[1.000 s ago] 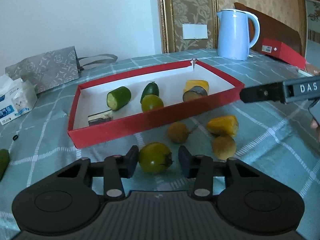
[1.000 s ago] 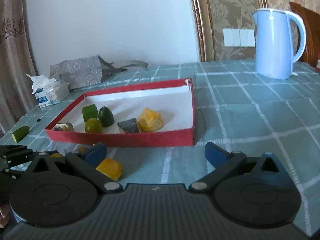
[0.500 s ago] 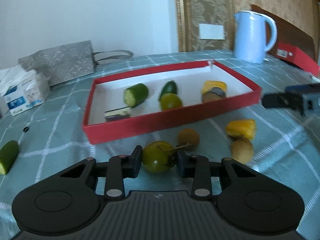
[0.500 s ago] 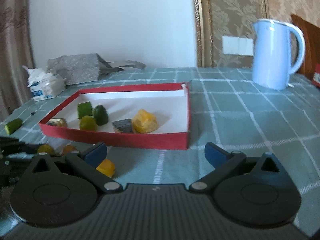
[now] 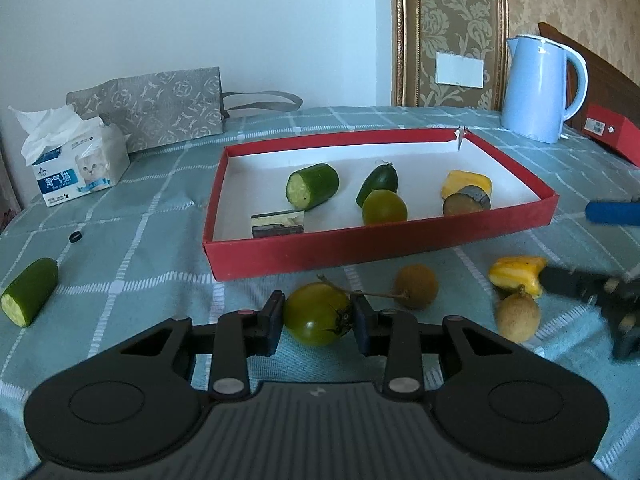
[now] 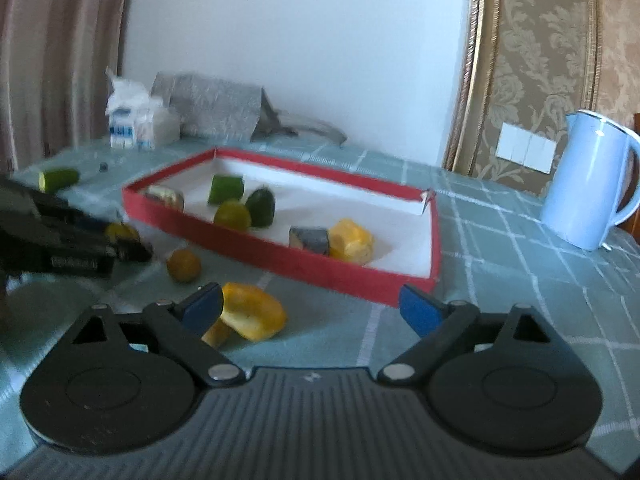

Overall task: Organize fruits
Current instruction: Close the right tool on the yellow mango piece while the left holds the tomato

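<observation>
The left tool (image 5: pixel 316 322) is closed down on the round green tomato with a dried stem (image 5: pixel 317 314), its pads pressing on both sides; the fruit sits at desk level just in front of the shallow red cardboard tray with a white floor (image 5: pixel 380 240). The tray lies straight ahead of this tool and slightly up-frame, its long side running left to right, so the carry is a short lift over the near wall. The right tool (image 6: pixel 310 308) stands wide, its jaws having just been narrowing a little, with the yellow pepper chunk (image 6: pixel 252 316) lying against its left finger, not gripped. 2 small brown round fruits (image 5: pixel 416 286) rest between the tools. The desk carries a teal checked cloth (image 5: pixel 140 240); a pale blue kettle (image 5: pixel 540 88) stands beyond the tray.
</observation>
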A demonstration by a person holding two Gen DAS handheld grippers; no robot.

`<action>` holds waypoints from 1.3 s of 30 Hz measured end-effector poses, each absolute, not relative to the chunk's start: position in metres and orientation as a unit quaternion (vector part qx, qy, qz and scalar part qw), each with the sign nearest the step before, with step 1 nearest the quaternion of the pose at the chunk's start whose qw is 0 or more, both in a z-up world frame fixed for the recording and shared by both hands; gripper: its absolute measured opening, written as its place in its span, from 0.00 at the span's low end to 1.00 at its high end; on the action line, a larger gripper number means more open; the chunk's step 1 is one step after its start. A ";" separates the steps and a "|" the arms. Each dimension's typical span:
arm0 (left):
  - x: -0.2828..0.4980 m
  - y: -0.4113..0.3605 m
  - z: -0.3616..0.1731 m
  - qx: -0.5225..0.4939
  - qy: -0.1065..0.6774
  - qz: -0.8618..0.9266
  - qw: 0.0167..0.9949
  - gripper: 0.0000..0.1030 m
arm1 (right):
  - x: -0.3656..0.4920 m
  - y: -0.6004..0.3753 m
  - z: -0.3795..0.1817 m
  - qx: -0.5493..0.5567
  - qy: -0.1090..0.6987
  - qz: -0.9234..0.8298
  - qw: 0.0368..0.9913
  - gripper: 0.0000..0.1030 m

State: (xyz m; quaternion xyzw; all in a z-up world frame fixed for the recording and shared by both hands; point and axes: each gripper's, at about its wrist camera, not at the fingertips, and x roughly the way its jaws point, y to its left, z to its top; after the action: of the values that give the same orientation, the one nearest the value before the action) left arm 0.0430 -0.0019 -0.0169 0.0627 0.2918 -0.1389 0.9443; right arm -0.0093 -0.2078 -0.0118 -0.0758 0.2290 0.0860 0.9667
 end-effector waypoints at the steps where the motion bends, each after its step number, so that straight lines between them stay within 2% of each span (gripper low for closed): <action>1: 0.043 -0.001 -0.016 0.058 0.291 -0.139 0.945 0.33 | -0.008 -0.205 -0.013 -0.080 0.232 0.087 0.966 0.92; 11: 0.046 0.005 -0.015 0.040 0.298 -0.137 0.944 0.33 | 0.003 -0.199 -0.015 -0.095 0.231 0.076 0.965 0.95; 19: 0.046 0.006 -0.015 0.033 0.300 -0.137 0.943 0.33 | 0.033 -0.219 -0.016 -0.004 0.285 0.104 0.953 0.98; 29: 0.047 0.007 -0.015 0.031 0.302 -0.141 0.942 0.33 | 0.035 -0.219 -0.017 -0.026 0.287 0.093 0.953 0.94; 39: 0.048 0.008 -0.015 0.027 0.303 -0.141 0.942 0.33 | 0.042 -0.193 -0.014 -0.108 0.274 0.099 0.951 0.86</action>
State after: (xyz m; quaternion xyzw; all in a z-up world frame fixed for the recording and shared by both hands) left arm 0.0478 0.0079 -0.0150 0.0272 0.3032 -0.1406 0.9421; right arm 0.0422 -0.1932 -0.0142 -0.1084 0.2739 0.0986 0.9505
